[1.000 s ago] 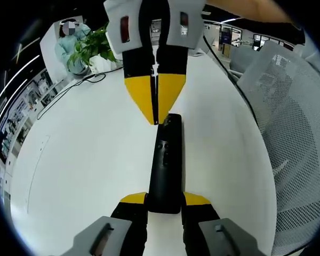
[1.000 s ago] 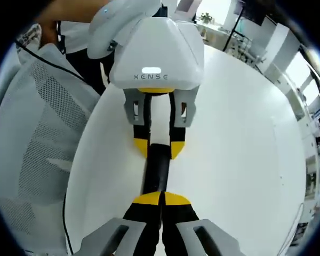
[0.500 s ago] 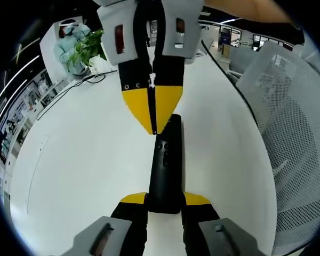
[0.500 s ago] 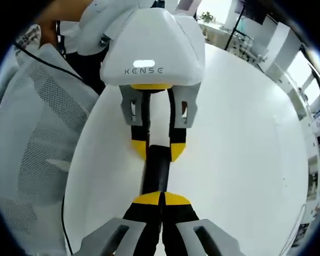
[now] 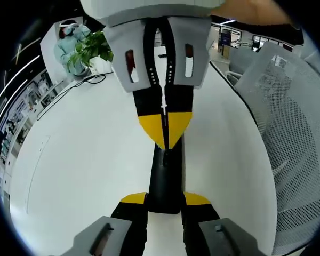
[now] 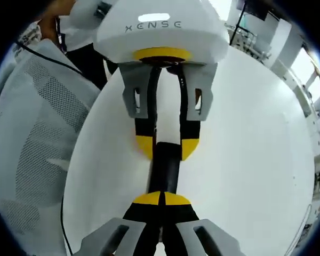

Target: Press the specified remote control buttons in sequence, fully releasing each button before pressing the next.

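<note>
**Remote pinched in my left claw, right claw tip down on its face**

In the left gripper view my left claw (image 5: 165, 201) pinches the near end of the black remote (image 5: 165, 178), one yellow-tipped jaw on each long side. The remote runs straight ahead from the claw, lying on the white bench (image 5: 85, 160). My right claw (image 5: 165, 143) comes in from the far side with its jaws pressed together into one yellow point, and that point sits on the remote's upper face, partway along it. It covers the far half of the remote, so I cannot see which button lies beneath.

In the right gripper view my right claw (image 6: 161, 198) shows its two yellow tips closed flush against each other, with the remote (image 6: 165, 170) just ahead of and under them. Beyond it, the left claw (image 6: 166, 148) grips the remote's other end.

Off to the right of my left claw stands a white mesh chair (image 5: 288, 133), close against the bench edge. Ahead and to the left, at the far end of the bench, sits a potted plant (image 5: 88, 50) with a black cable (image 5: 69, 90) trailing from near it. A person in a pale top (image 5: 66, 40) is behind the plant.
</note>
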Available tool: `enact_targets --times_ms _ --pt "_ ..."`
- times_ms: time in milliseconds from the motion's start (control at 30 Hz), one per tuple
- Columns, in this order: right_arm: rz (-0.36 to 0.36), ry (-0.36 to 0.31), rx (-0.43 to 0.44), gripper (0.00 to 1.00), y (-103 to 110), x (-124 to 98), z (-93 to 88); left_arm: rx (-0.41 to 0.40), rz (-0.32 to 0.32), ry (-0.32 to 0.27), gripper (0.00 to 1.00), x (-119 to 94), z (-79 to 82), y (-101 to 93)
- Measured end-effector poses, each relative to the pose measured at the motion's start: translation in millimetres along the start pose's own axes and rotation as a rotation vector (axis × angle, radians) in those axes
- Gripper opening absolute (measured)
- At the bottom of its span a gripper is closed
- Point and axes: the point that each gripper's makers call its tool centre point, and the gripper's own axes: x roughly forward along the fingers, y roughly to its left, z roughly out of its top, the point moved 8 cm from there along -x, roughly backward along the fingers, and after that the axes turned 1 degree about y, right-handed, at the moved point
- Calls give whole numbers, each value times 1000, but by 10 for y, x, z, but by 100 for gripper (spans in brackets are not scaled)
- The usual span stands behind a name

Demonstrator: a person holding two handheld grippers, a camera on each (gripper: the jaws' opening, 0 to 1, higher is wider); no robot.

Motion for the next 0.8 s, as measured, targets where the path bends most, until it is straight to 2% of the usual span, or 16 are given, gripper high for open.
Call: enact_targets --times_ms 800 --pt "15 25 -10 0 -33 105 -48 -5 3 -12 23 -9 -6 -23"
